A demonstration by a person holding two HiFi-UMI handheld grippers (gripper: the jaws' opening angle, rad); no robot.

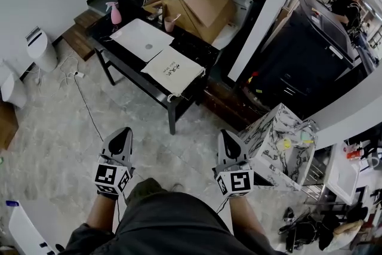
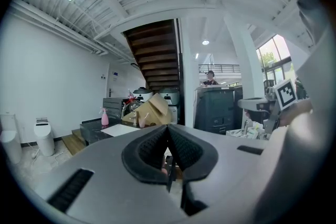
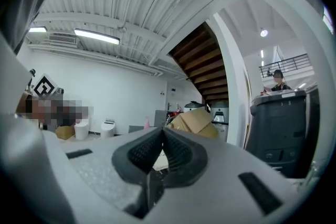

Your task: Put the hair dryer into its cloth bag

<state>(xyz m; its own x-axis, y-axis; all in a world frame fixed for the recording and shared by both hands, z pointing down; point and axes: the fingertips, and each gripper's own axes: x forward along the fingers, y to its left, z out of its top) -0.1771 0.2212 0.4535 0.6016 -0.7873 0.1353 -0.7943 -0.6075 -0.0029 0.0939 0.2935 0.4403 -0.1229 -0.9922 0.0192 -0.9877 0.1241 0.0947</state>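
A cream cloth bag (image 1: pixel 173 70) with dark print lies flat at the near end of a black table (image 1: pixel 197 51), a few steps ahead of me. I cannot make out a hair dryer among the things on the table. My left gripper (image 1: pixel 123 131) and right gripper (image 1: pixel 227 135) are held side by side above the floor, short of the table, pointing towards it. Both are shut with nothing between the pads. In the left gripper view the left gripper (image 2: pixel 168 128) shows its pads meeting; in the right gripper view the right gripper (image 3: pixel 162 131) does the same.
A white sheet (image 1: pixel 142 39), a pink spray bottle (image 1: pixel 114 12), a pink cup (image 1: pixel 171 22) and an open cardboard box (image 1: pixel 200 0) share the table. A marble-patterned box (image 1: pixel 280 146) stands right of me. White appliances (image 1: pixel 40 48) and a floor cable (image 1: pixel 83 98) are at left.
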